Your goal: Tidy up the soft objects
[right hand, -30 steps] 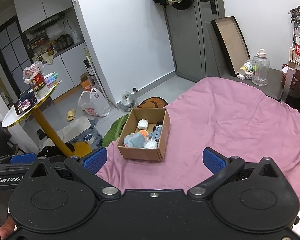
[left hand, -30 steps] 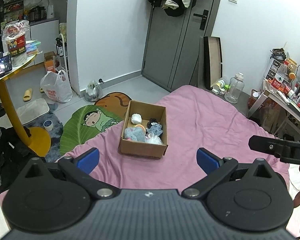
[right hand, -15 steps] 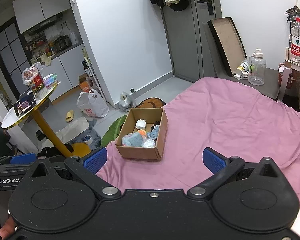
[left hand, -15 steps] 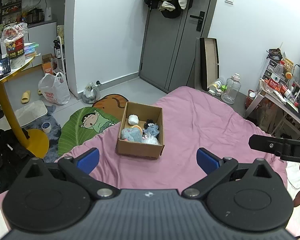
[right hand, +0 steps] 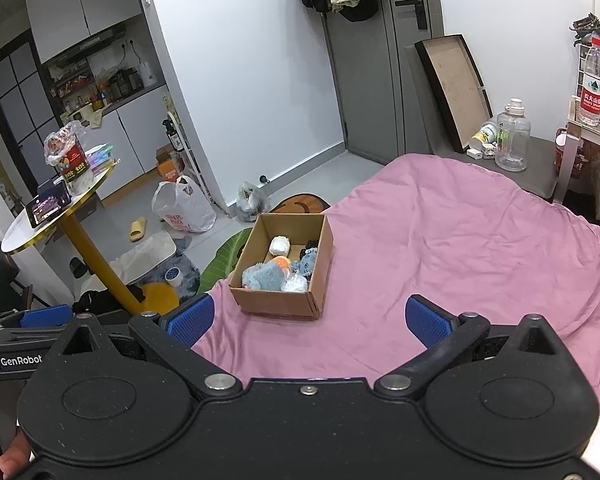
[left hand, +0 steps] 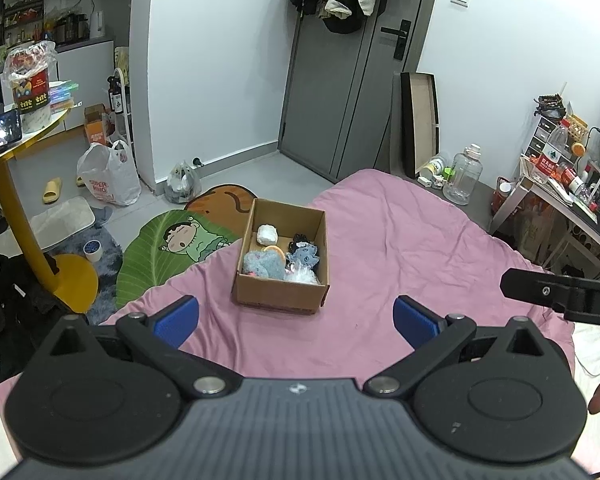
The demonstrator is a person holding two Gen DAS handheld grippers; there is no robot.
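The cardboard box sits on the pink bed, soft objects inside. Its long axis runs away from both tools. It lies ahead and slightly left of centre for each. Left tool: fingers apart, empty. Right tool: fingers apart, empty. Neither appears clearly nearer; the box is well apart from both.

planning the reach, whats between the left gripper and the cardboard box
Only bare pink bedsheet lies between the open left gripper and the cardboard box; the left wrist view shows it, and nothing sits on that stretch.
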